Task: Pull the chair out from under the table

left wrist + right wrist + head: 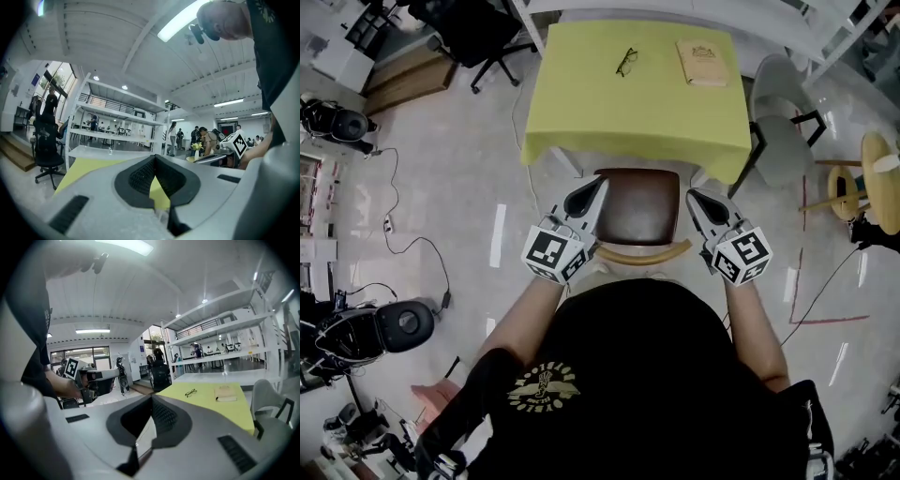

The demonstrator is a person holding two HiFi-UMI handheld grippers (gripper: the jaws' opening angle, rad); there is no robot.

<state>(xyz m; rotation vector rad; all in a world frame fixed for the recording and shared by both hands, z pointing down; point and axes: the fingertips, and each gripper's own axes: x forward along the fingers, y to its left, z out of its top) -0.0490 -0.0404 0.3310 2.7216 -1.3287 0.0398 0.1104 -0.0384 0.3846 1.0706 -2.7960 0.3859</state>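
The person stands over the chair (639, 202), a hand-held gripper in each hand, one on either side of its brown seat. The chair faces the counter (581, 103), which is draped in a yellow cloth. The far edge of the seat meets the cloth's hanging hem, while most of the seat and the curved wooden back rail (642, 252) lie out in the open on the person's side. How far the seat reaches under the counter cannot be told. The left hand-held gripper (599, 182) points toward the counter above the seat's left edge. In the left gripper view its jaws are pressed together at the tip with nothing between them. The right hand-held gripper (695, 195) is beside the seat's right edge, its jaws likewise closed and empty in the right gripper view. Both gripper views look out across the counter top and show no part of the chair in the jaws. On the cloth lie a pair of spectacles (626, 61) and, well apart to their right, a tan book (701, 63). A grey chair (783, 131) stands at the counter's right side, a black office chair (478, 33) beyond its left corner, and a wooden stool (881, 178) at the far right.
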